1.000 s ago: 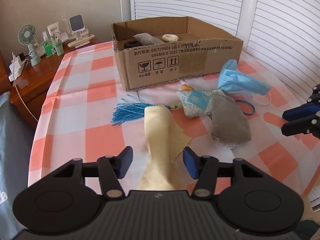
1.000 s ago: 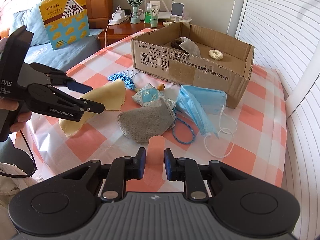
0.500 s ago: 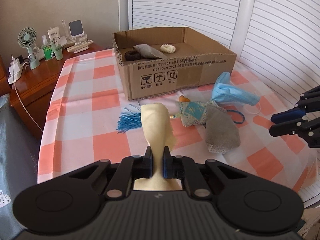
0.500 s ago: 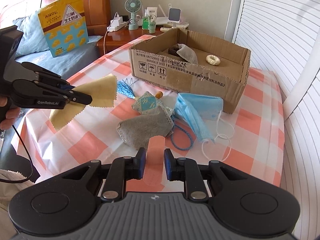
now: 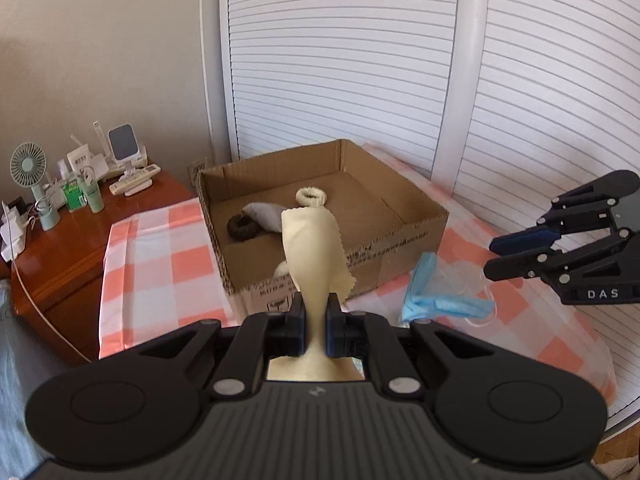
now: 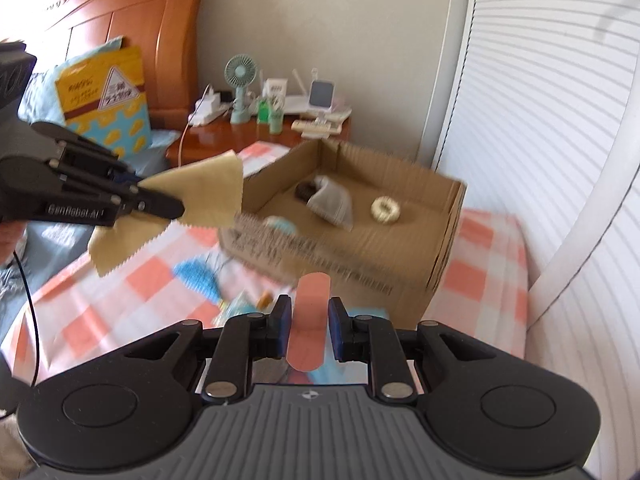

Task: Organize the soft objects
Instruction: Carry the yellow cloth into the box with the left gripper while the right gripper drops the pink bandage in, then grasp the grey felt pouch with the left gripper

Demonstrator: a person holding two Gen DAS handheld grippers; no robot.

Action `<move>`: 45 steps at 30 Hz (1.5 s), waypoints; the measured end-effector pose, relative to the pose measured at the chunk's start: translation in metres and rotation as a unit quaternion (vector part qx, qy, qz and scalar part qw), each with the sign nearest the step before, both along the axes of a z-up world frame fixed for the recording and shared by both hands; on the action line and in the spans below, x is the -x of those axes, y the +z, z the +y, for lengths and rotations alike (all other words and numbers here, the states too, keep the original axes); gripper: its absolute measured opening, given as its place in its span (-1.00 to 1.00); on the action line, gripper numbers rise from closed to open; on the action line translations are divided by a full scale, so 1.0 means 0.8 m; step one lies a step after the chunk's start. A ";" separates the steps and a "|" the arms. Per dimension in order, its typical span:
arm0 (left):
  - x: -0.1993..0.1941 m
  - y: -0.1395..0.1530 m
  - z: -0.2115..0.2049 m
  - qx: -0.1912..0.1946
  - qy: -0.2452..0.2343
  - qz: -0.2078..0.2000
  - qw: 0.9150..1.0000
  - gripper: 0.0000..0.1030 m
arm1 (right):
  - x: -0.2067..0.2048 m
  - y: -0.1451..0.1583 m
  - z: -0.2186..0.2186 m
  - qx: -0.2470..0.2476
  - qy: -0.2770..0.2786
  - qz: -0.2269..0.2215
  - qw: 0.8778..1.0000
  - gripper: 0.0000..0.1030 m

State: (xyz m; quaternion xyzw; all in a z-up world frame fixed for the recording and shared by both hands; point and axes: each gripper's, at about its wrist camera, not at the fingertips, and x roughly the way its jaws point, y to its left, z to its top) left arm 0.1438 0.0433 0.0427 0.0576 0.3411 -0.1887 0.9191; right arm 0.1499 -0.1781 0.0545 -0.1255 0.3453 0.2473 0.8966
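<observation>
Left wrist view: left gripper (image 5: 314, 322) jaws clamped on yellow cloth (image 5: 314, 248), long axis running away toward cardboard box (image 5: 320, 216), which is just ahead. Right wrist view: right gripper (image 6: 308, 330) jaws narrow, pinching pink strip (image 6: 310, 316); box (image 6: 352, 220) ahead, slightly farther.

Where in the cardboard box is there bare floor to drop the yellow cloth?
The cardboard box has bare floor across its right half, between the cream ring and the right wall. Its left end is crowded: the dark ring and grey pouch lie together there. The left tongs hold the yellow cloth in front of the box.
</observation>
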 end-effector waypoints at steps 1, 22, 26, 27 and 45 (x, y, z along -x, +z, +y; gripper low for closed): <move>-0.007 0.004 -0.003 0.001 -0.004 -0.005 1.000 -0.86 | -0.014 0.006 0.001 0.001 -0.003 -0.009 1.000 -0.54; -0.148 0.002 -0.043 -0.030 -0.016 -0.011 0.999 -0.86 | -0.110 -0.023 -0.028 -0.072 -0.054 -0.005 0.996 1.00; -0.166 0.006 -0.064 -0.033 -0.032 -0.013 0.999 -0.86 | -0.092 -0.025 -0.038 -0.075 -0.067 -0.008 0.995 1.00; -0.173 0.007 -0.070 -0.033 -0.038 -0.012 0.999 -0.86 | -0.087 -0.025 -0.040 -0.074 -0.071 -0.009 0.995 1.00; -0.194 0.011 -0.111 -0.035 -0.032 -0.014 0.999 0.73 | -0.034 -0.020 -0.062 -0.086 -0.109 -0.013 0.990 1.00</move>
